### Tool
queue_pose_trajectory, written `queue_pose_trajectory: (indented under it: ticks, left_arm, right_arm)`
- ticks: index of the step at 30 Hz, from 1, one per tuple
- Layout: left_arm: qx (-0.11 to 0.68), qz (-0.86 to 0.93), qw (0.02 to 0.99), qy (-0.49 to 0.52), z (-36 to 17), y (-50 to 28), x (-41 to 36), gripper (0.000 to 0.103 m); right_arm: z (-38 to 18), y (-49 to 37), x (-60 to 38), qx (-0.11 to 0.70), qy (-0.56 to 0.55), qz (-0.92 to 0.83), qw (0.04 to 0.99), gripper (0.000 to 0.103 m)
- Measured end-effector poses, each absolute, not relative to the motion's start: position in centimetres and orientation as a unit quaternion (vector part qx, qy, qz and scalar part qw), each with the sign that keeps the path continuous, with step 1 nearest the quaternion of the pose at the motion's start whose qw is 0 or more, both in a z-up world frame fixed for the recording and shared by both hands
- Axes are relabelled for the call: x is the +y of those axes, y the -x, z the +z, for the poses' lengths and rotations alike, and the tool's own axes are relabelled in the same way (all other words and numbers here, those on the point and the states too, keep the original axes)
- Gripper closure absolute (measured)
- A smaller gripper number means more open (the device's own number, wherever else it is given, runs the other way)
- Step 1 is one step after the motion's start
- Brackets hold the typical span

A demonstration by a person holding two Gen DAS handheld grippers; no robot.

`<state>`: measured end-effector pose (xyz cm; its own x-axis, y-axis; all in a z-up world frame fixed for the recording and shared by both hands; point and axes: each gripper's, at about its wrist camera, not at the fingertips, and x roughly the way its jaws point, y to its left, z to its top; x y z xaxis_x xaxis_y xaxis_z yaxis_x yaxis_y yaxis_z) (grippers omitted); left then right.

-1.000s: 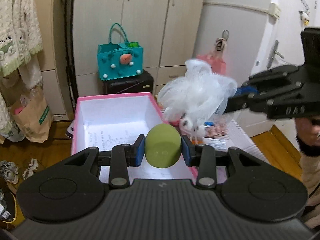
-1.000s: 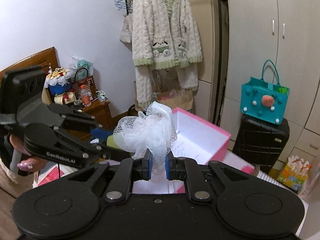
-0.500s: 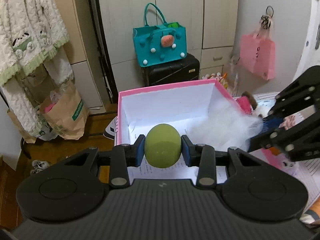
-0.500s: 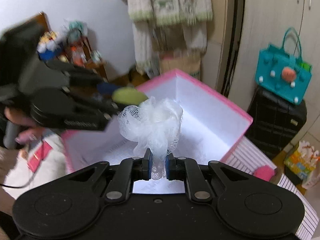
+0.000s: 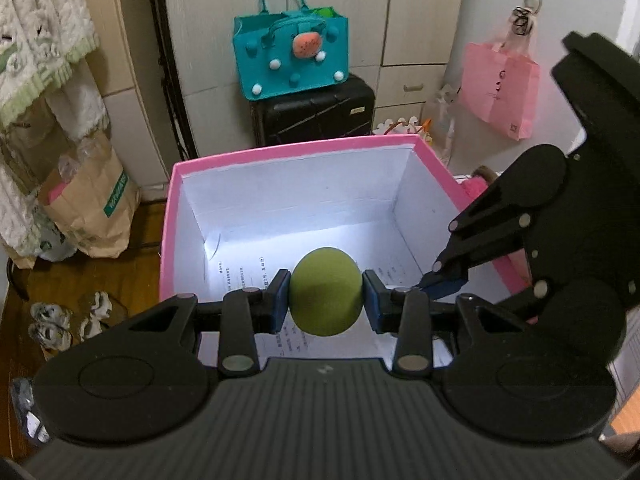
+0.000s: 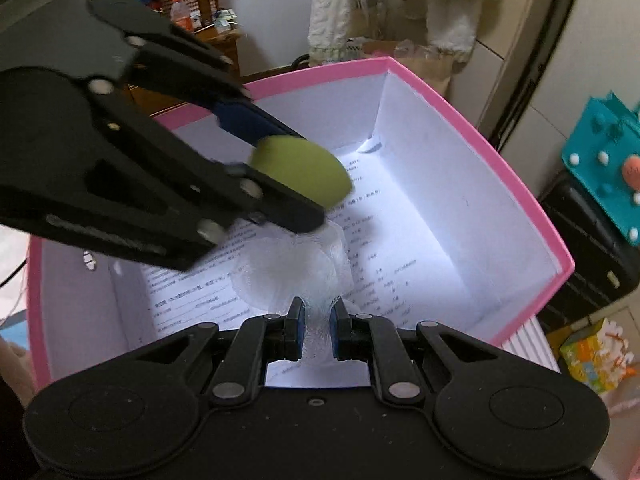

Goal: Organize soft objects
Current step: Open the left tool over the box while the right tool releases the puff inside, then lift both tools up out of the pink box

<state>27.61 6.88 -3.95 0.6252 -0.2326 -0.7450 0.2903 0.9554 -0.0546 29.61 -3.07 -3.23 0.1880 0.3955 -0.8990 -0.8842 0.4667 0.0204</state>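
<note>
Closest in the left wrist view, the left gripper was clamped on a green ball, its blue pads pressing the ball's left and right sides. The ball looked slightly egg-shaped, its long axis running up and away along the fingers, and it hung over the near end of the pink box — a second before, the box had sat farther off and lower in that view, and the gripper has since come in above it and tilted down. The right gripper was shut on the neck of a white mesh puff; the puff's bulk pointed away from the fingers, down into the box, near the printed paper lining the floor. Whether it touched the paper could not be told. A second earlier the puff had been held high in front of the wardrobe, outside the box — now both grippers crowded over the opening, the left one just above the puff. Beyond the box stood a black suitcase with a teal bag on top.
</note>
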Motion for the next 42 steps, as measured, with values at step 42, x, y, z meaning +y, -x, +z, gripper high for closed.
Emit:
queue_pose_trajectory:
  ticks: [42]
  left_arm:
    - [0.403, -0.149, 0.903, 0.009, 3.7, -17.5, 7.4, 0.03]
  right_arm:
    - [5.9, -23.1, -12.9, 0.416, 0.101, 0.399, 0.811, 0.056]
